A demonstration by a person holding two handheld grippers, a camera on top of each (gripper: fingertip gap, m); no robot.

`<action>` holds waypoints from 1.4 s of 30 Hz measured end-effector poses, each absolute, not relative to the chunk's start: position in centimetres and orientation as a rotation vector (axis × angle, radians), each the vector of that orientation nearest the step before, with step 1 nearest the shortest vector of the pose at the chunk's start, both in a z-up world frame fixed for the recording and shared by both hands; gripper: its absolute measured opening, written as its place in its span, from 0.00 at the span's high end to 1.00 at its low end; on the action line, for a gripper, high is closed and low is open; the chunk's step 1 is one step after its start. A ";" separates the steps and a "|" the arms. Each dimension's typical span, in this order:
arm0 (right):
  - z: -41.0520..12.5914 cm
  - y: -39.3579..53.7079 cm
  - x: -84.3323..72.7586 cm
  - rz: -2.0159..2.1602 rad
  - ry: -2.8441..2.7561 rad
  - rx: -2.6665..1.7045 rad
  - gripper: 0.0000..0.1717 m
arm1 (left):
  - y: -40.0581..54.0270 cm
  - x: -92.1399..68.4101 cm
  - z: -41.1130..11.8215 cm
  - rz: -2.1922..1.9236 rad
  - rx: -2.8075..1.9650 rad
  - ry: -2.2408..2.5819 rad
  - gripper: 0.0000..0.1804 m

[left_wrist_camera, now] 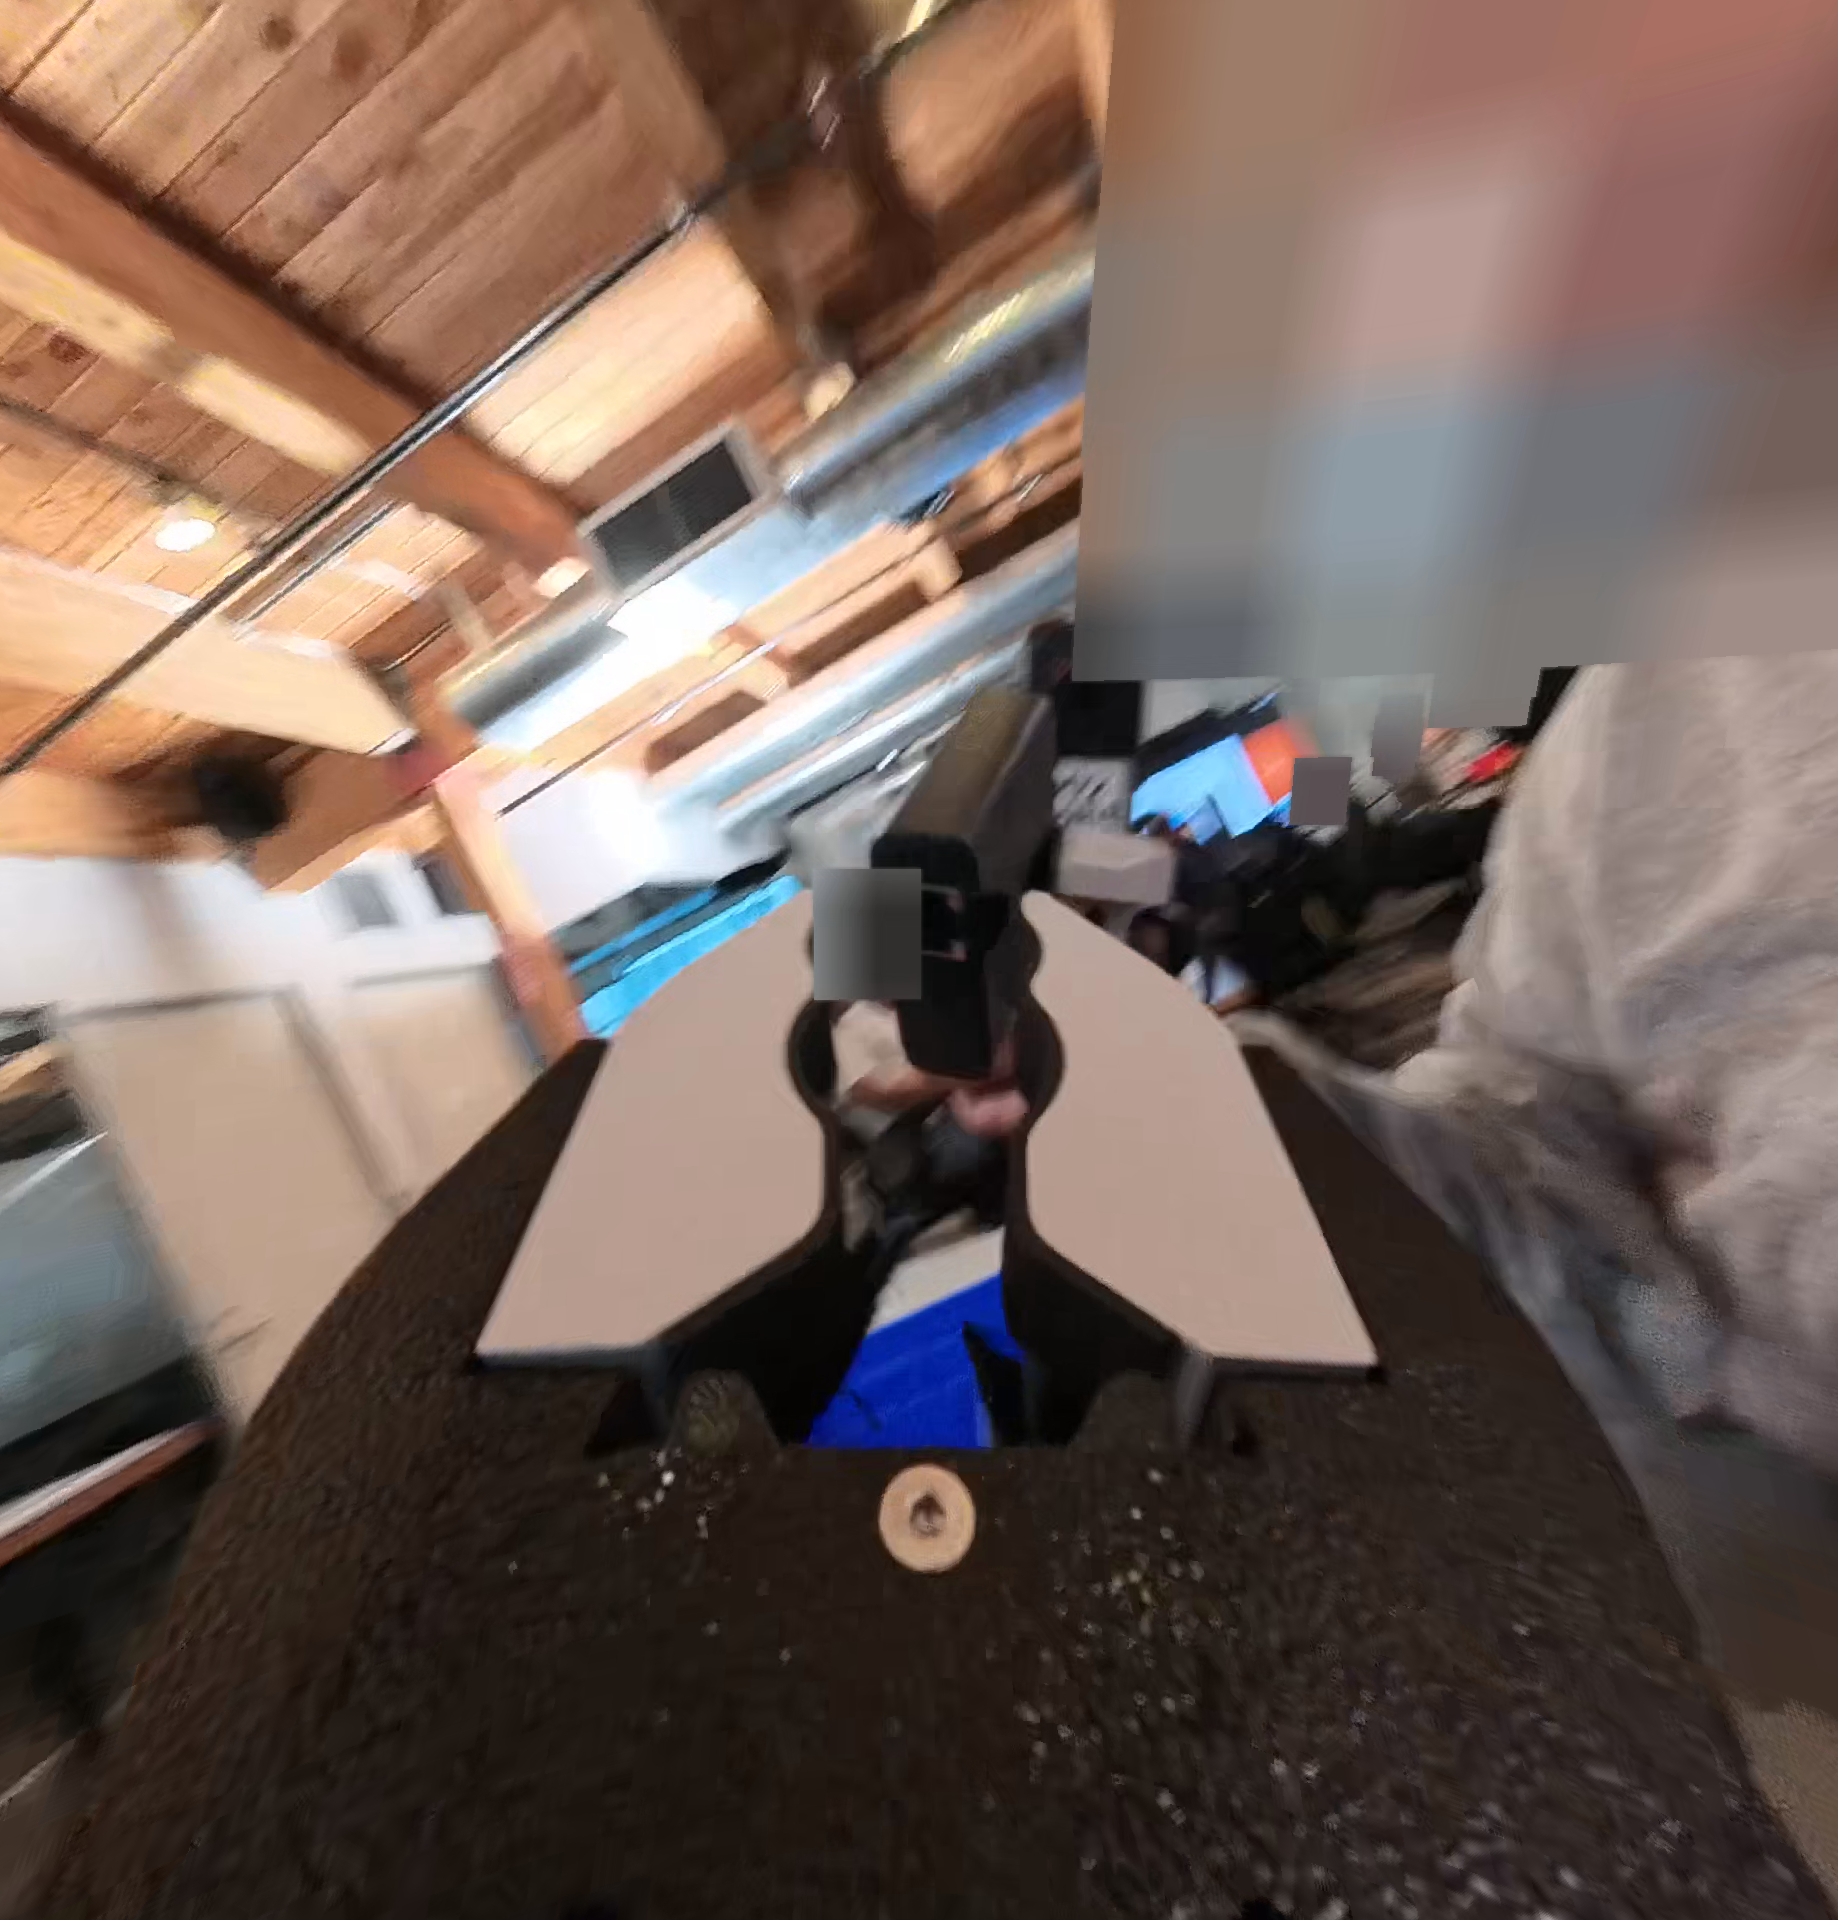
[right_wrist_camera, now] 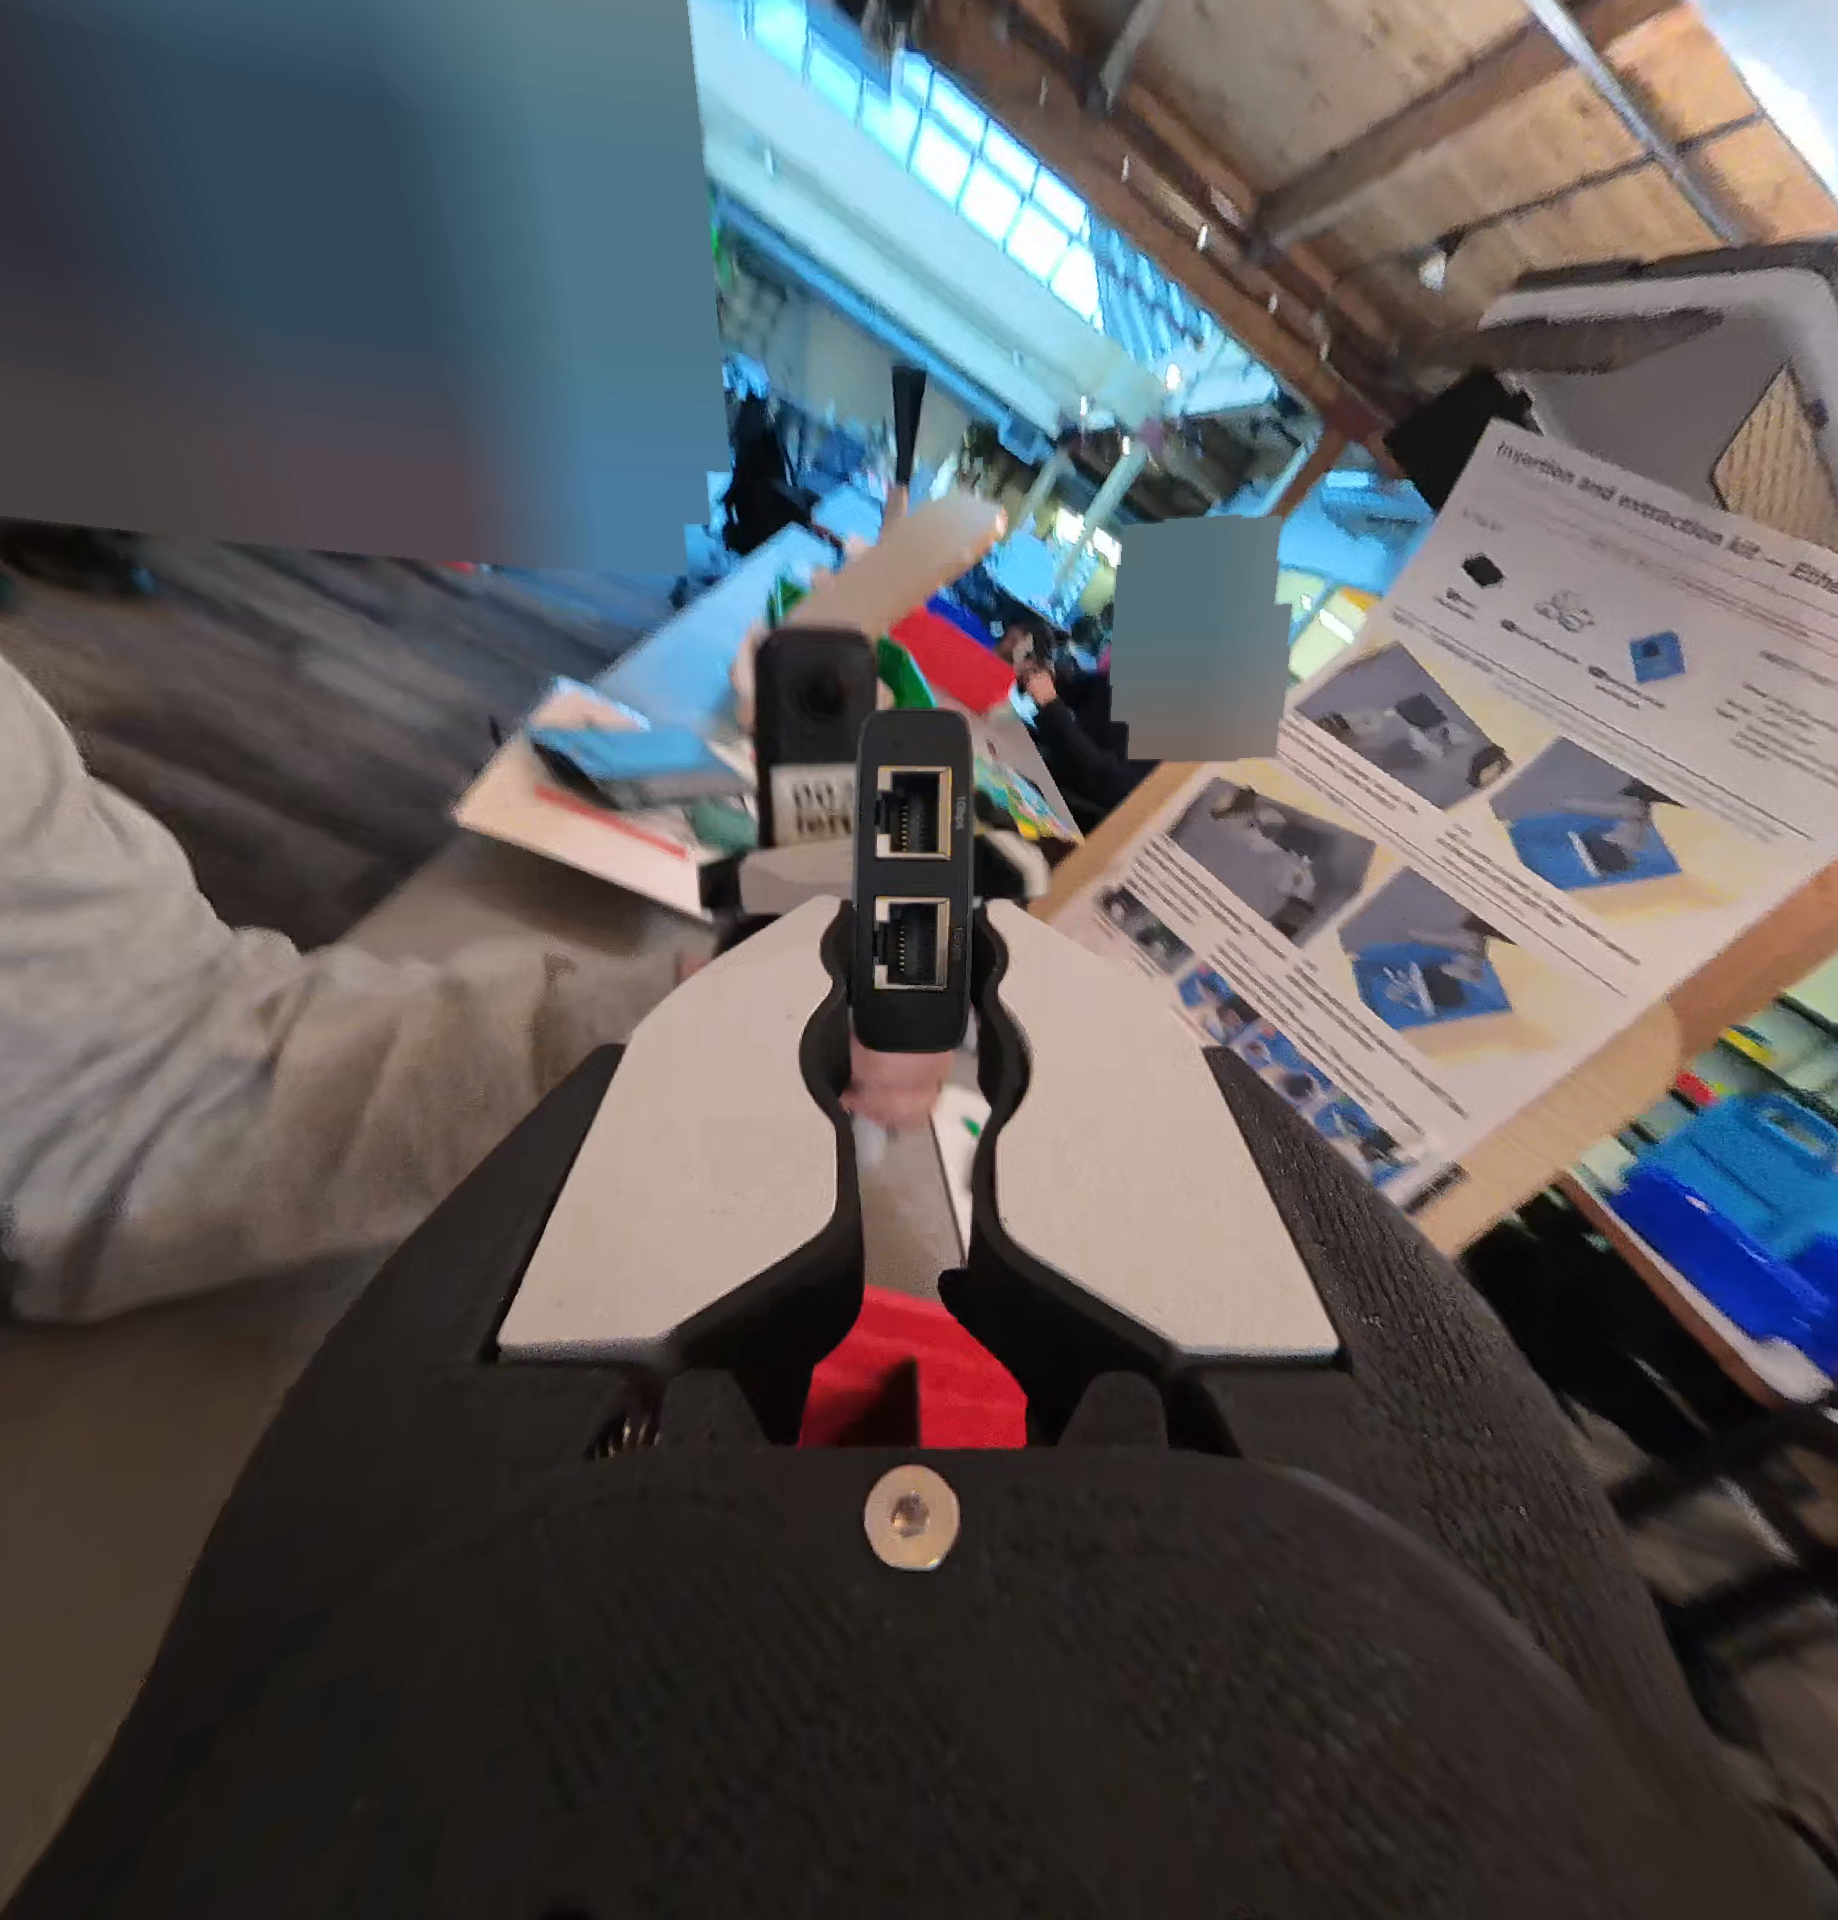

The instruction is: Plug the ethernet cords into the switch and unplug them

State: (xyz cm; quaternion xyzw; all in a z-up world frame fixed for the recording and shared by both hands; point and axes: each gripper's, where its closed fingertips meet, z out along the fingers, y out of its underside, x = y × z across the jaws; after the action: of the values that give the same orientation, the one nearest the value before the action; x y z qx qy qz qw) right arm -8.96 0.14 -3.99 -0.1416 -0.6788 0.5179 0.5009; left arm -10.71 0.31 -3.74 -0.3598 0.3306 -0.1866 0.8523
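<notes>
Standing upright, the black switch (right_wrist_camera: pixel 910 883) is pinched in the right claw (right_wrist_camera: pixel 907 971), ports facing it; the left claw (left_wrist_camera: pixel 930 997) beyond is spread around it.

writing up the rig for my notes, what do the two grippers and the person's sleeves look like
Both grippers are alike: a rough, textured black body, two flat pale grey finger plates with wavy black rubbery inner edges, and a round silver screw at the centre. The left gripper shows blue behind its fingers, the right gripper shows red. The person wears a light grey fleecy sleeve.
</notes>
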 end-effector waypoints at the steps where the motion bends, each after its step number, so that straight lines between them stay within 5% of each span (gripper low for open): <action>1: -4.4 0.4 -9.0 1.176 -1.679 -0.349 0.89 | 0.8 -11.1 -3.9 -0.296 -0.820 0.683 0.76; 4: -5.7 1.4 -9.3 0.949 -1.775 -0.346 0.89 | 1.0 -11.4 -4.7 -0.040 -0.972 0.740 0.69; 11: -7.2 1.5 -9.8 0.766 -1.922 -0.266 0.89 | 2.3 -11.0 -7.1 0.347 -1.242 0.857 0.82; 26: -10.1 3.5 -10.2 0.812 -2.053 -0.403 0.85 | 2.8 -11.1 -9.5 0.412 -1.389 0.976 0.89; 35: -25.0 5.0 -9.5 0.648 -2.675 -0.749 0.83 | 0.8 -15.5 -8.9 0.471 -1.422 0.815 0.89; 42: -29.7 3.8 -11.1 0.553 -2.773 -0.738 0.75 | 0.1 -17.5 -9.0 0.516 -1.454 0.749 0.88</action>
State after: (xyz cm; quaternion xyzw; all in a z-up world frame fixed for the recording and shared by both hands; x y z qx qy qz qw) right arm -11.11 3.85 -29.73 -0.2510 -0.9432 0.1882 0.1092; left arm -17.49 0.07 -9.04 -0.6411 0.3303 0.2276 0.6543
